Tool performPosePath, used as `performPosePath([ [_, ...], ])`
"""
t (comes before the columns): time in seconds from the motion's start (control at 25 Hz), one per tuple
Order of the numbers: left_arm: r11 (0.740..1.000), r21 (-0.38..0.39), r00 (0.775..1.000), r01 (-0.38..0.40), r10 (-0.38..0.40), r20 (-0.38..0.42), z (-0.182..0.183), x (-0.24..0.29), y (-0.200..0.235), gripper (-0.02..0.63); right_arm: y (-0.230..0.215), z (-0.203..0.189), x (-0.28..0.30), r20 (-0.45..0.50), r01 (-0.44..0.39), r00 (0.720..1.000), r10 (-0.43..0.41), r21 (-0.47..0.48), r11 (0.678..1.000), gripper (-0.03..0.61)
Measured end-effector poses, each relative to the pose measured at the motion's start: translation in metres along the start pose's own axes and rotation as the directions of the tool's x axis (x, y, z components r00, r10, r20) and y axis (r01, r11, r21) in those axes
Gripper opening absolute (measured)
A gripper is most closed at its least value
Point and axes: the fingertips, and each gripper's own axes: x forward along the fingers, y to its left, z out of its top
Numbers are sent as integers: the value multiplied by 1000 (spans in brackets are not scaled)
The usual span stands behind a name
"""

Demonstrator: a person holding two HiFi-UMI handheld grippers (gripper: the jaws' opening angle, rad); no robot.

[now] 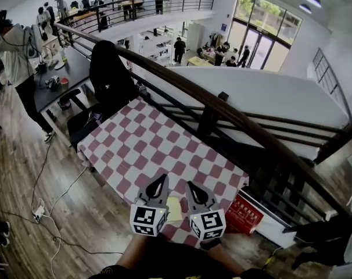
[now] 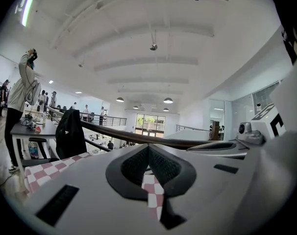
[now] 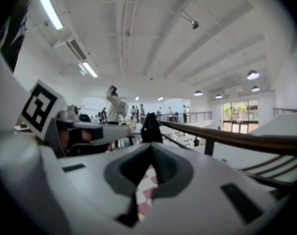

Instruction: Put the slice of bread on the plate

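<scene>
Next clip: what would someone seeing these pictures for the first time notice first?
The red-and-white checked tablecloth fills the middle of the head view, with a dark curved railing sweeping behind it. At its near edge the left gripper and right gripper sit side by side, jaws shut and empty.

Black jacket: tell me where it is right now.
In the head view the black jacket hangs upper left, at the far end of the checked table, right against the railing; it seems draped over a chair back.
</scene>
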Motion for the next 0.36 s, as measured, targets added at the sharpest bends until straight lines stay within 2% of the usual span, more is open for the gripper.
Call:
performPosePath([
  [0.36, 1000, 11, 1000, 9, -9, -11, -5, -9, -9, 18, 11, -7, -6, -18, -20, 1000, 20, 5, 1000, 15],
])
